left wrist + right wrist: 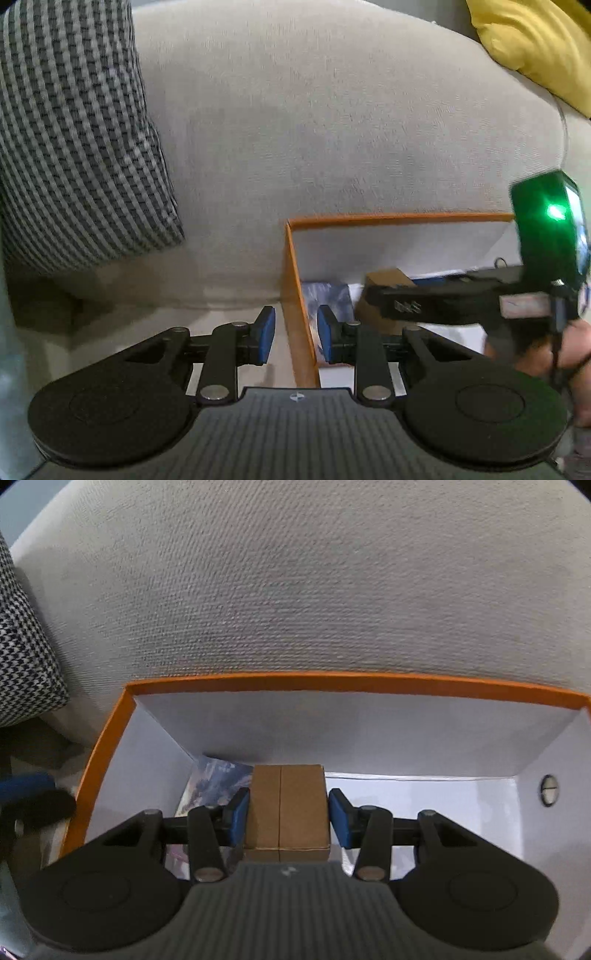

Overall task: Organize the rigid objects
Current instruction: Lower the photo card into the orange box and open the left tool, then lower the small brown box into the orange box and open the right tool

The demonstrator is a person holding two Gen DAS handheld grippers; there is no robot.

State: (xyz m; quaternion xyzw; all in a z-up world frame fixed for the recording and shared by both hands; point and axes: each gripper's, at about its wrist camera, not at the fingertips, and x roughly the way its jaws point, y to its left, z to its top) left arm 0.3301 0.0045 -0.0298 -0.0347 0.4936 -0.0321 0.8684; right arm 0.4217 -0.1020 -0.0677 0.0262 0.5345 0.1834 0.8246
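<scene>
An orange-rimmed box [354,681] with white inner walls stands on a beige sofa. Inside it lie a brown cardboard box [288,805] and a blue-white picture card [216,779]. My right gripper [288,818] reaches into the box, its blue pads on either side of the cardboard box; the right pad stands slightly off it, the left pad is about touching. My left gripper [295,334] straddles the orange box's left wall [295,295], its pads a little apart from it. The cardboard box [384,284] and the right gripper's arm [461,299] show in the left wrist view.
A grey checked cushion [74,140] leans at the left of the sofa, also visible in the right wrist view [22,657]. A yellow cushion [535,44] lies at the far right. The beige sofa back [314,110] rises behind the box.
</scene>
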